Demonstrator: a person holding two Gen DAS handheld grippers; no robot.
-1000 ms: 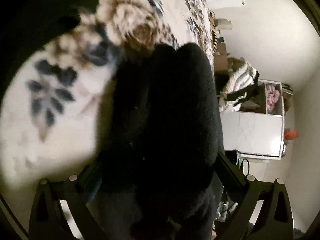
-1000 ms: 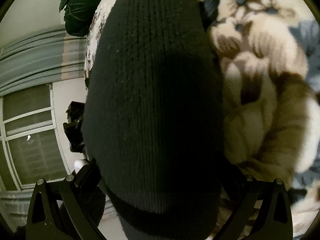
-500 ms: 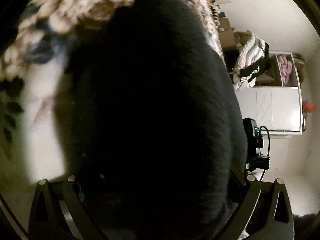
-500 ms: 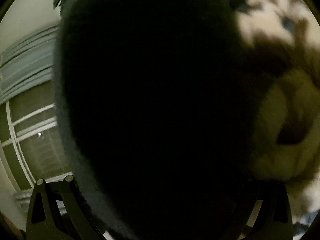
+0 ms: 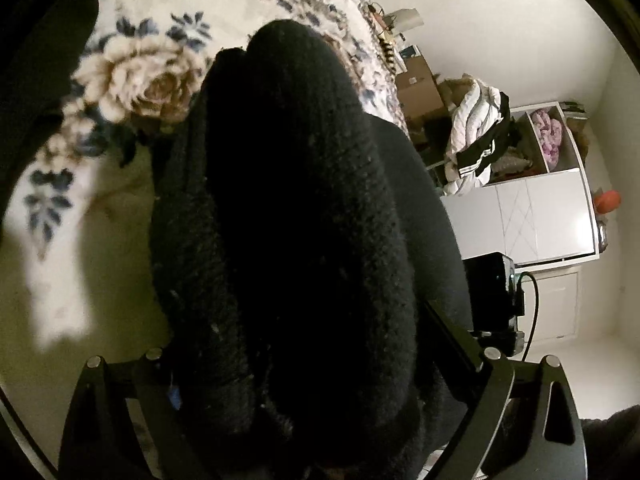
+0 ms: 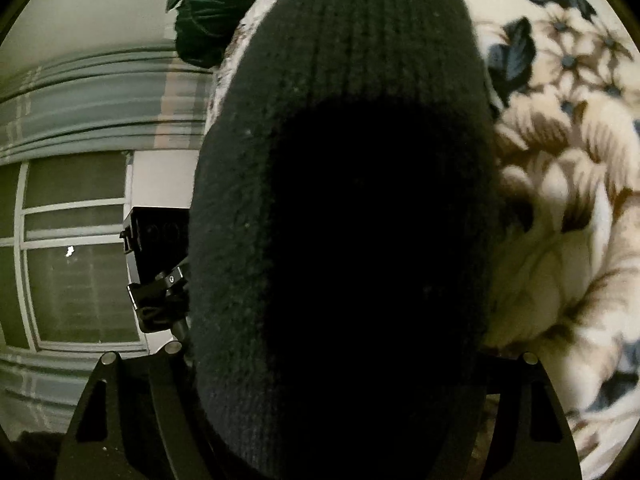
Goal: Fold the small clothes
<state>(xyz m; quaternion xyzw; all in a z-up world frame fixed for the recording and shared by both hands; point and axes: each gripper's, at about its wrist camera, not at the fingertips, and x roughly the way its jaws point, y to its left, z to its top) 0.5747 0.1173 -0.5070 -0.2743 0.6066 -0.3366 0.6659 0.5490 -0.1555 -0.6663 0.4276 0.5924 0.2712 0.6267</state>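
Observation:
A black knitted garment [image 5: 304, 240] fills the middle of the left wrist view, bunched in thick folds between my left gripper's jaws, which seem shut on it; the fingertips are hidden by the cloth. The same black knit [image 6: 352, 160] fills the right wrist view and hangs over my right gripper, which seems shut on it, fingertips hidden too. Below lies a cream blanket with brown and blue flowers [image 5: 132, 76], also in the right wrist view [image 6: 560, 208].
In the left wrist view a white cabinet [image 5: 532, 220] with clothes piled on it [image 5: 476, 136] stands against the wall, with cardboard boxes [image 5: 420, 84] behind. The other gripper's black body [image 5: 492, 280] shows at right. In the right wrist view a window [image 6: 76, 248] and a dark green pillow [image 6: 208, 12].
Half a second ago the black cloth covered nearly both views; now it has drawn back a little and more blanket and room show. Both grippers keep hold.

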